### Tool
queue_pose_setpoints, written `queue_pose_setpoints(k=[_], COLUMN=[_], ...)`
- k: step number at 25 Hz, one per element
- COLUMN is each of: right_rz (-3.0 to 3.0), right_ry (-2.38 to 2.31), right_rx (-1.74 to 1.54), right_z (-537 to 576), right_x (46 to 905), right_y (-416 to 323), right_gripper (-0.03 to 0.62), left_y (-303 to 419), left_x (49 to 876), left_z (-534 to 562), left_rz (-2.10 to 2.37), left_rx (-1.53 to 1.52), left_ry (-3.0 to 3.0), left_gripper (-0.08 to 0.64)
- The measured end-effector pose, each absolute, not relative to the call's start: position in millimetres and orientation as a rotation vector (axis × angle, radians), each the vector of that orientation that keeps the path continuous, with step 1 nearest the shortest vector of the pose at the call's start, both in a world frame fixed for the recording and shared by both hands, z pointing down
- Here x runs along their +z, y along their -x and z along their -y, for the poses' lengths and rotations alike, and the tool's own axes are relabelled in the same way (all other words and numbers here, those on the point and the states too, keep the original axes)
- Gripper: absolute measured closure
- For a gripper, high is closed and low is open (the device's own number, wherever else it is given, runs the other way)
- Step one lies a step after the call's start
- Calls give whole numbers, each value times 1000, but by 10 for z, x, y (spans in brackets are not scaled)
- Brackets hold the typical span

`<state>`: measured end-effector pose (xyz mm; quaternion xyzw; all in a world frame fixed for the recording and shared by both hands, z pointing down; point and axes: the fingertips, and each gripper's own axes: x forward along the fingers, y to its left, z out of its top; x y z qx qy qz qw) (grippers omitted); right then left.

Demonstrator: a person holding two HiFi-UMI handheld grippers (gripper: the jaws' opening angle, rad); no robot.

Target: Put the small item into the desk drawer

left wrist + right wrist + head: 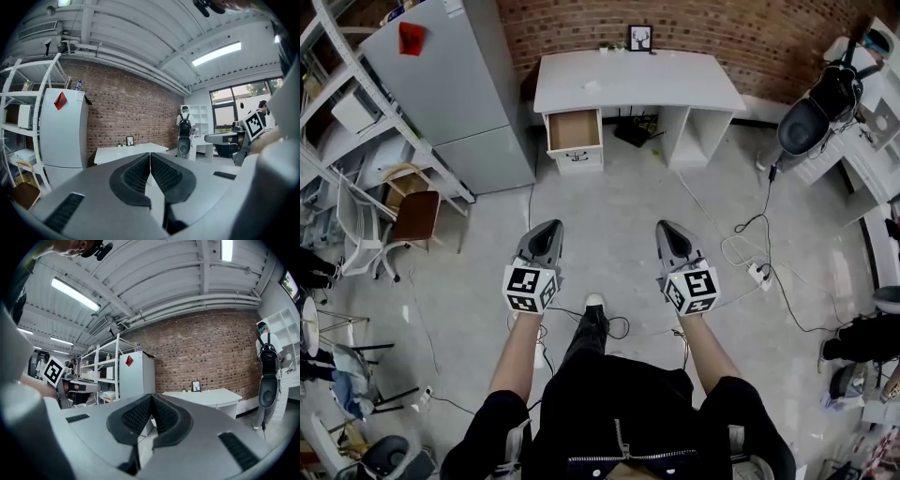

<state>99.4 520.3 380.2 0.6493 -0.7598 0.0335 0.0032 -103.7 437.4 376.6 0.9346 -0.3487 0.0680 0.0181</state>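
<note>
A white desk point(637, 80) stands against the brick wall far ahead, with its drawer point(574, 130) pulled out at the left and its inside bare wood. A small pale item point(592, 85) lies on the desk top, too small to make out. My left gripper point(546, 231) and right gripper point(666, 229) are held side by side over the floor, well short of the desk. Both are shut with nothing between the jaws. The desk point(129, 153) shows beyond the left gripper point(150, 154); the right gripper point(151, 397) also faces the desk point(206, 396).
A grey fridge point(450, 84) stands left of the desk, with metal shelving point(337, 122) and a chair point(412, 217) further left. Cables point(750, 253) and a power strip trail over the floor at right. A dark scooter point(811, 117) is parked at the far right. A person with a backpack point(267, 366) stands there.
</note>
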Motion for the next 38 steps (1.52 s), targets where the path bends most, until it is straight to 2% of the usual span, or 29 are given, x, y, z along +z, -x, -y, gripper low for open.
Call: queue_pose_setpoints(k=[15,26,38], right_rz=[2323,2307,2406], right_ry=[-2072,-2077,-2003], right_rx=[57,84,81], right_z=[-3261,-2595,-1465], right_x=[3620,3708,3785], right_y=[-1222,-1381,-1907], right_gripper=[586,585,585], left_y=[588,411,-92], left_x=[3756,3867,3931], left_z=[-2404,-1715,-841], left_rz=[959,924,1020], left_rx=[238,254,272], left_ry=[-2978,-2956,-2915], left_gripper=[538,538,538])
